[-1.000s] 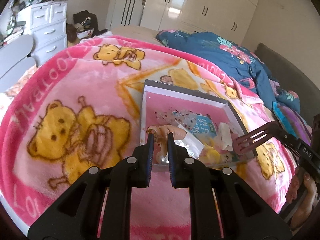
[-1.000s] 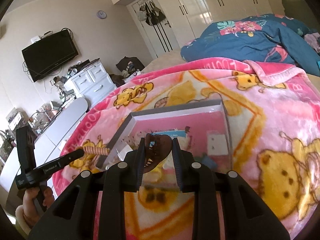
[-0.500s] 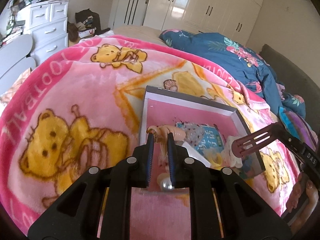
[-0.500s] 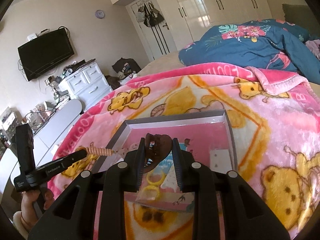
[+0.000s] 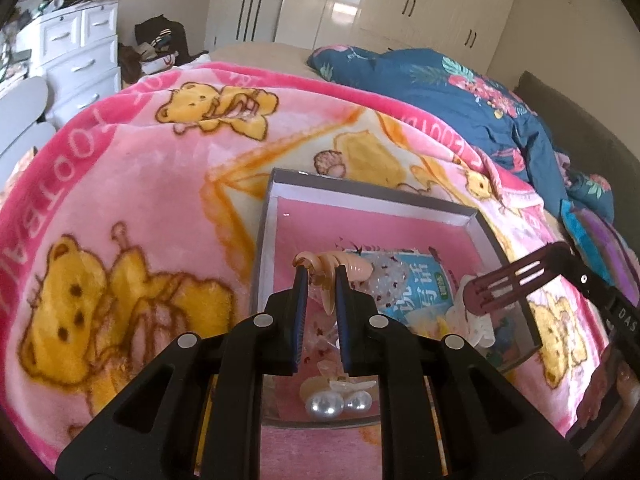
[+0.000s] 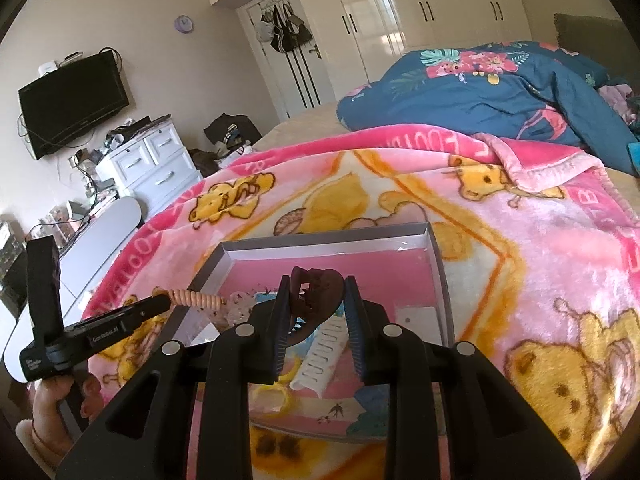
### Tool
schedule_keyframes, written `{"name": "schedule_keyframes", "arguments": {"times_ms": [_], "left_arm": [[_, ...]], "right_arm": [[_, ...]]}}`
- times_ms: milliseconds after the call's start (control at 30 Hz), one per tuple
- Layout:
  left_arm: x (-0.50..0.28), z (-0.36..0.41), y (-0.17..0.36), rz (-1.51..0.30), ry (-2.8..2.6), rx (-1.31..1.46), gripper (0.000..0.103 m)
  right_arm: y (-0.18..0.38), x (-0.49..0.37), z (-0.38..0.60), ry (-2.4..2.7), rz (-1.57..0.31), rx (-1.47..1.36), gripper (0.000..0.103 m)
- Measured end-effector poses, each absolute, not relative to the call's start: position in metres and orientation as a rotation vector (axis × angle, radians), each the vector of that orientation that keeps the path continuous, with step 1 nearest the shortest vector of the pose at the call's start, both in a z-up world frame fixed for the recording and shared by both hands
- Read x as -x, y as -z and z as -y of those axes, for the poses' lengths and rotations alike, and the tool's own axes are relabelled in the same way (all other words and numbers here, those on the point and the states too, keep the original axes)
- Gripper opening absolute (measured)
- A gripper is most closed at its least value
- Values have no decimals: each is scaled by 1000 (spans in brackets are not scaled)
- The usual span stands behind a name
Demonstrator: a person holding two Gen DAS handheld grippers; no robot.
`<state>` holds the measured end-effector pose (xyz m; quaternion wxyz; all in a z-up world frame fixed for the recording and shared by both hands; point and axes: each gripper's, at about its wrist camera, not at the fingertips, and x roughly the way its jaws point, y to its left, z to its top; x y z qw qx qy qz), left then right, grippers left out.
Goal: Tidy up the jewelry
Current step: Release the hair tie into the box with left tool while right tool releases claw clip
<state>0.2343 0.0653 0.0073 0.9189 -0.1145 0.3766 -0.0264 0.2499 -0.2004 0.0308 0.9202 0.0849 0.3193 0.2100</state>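
Now both hair things hang over the box [image 5: 486,236].
Left claw [image 5: 319,276] grips a coil hair tie [image 5: 344,265]; right claw [image 6: 318,286] grips a brown hair clip [image 6: 316,288]. Next, let go inside.

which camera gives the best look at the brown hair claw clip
The right wrist view: the brown claw clip sits close and centred, pinched by the right hand-held gripper. The left wrist view shows it small, side-on near the edge, over the box.

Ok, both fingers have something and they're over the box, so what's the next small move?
Probably lower the left gripper a little and let go: it pinches the peach spiral hair tie above the grey box. The right gripper, holding the brown claw clip, can follow.
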Motion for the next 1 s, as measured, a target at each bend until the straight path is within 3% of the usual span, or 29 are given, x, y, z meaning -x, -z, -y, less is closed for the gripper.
{"name": "schedule_keyframes", "arguments": {"times_ms": [733,867,1000], "left_arm": [[-237,-55,11,-844,66,194,7],[-235,-53,11,-849,70,187,11],[-234,-52,10,-848,71,181,18]], "right_arm": [[2,-246,175,-486,-784,-143,27],[0,-242,182,-477,-778,-161,47],[-7,-238,191,-469,-759,-171,54]]}}
